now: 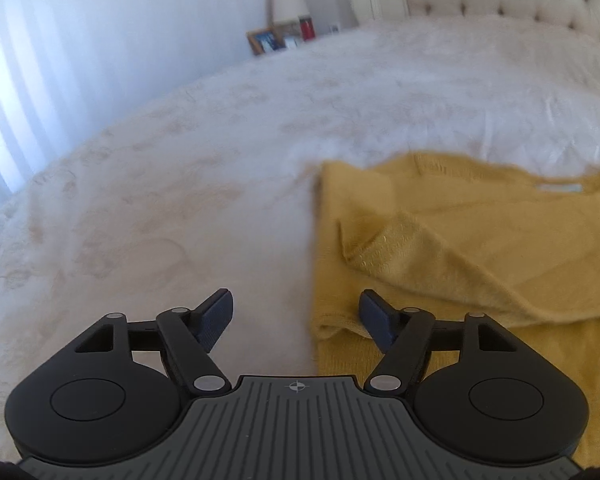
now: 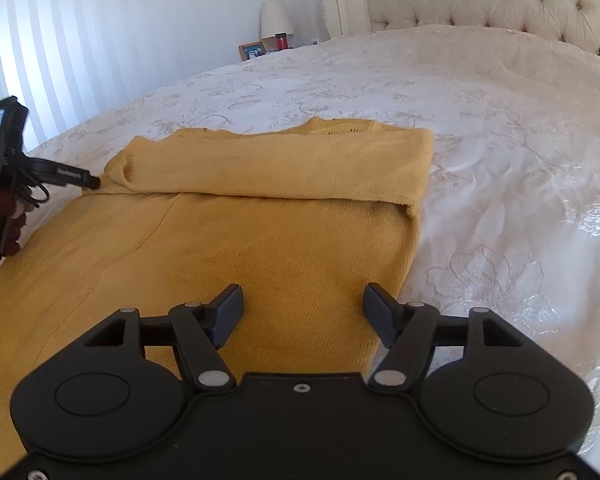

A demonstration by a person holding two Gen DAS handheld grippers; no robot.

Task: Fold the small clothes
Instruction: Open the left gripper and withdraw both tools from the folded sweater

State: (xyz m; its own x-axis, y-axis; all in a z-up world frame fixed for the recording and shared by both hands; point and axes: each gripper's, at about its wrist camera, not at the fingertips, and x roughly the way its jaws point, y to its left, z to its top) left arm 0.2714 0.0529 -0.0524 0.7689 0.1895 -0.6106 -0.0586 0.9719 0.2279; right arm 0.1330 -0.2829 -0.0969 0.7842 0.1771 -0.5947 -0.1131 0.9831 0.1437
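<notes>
While both tools hang over the near part of the bed (image 2: pixel 500 128), the right gripper (image 2: pixel 303 312) stands with jaws spread and nothing between them, above the right-hand edge of the yellow knit garment (image 2: pixel 260 240). That garment lies flat on the white embroidered bedspread (image 1: pixel 160 200), its far part folded back over itself. At its left edge the left gripper (image 1: pixel 296 314) is likewise spread and empty, one finger over the knit, the other over bare bedspread. Beyond, at the far end, rise a tufted headboard (image 2: pixel 500 0) and a lamp (image 2: pixel 276 20).
</notes>
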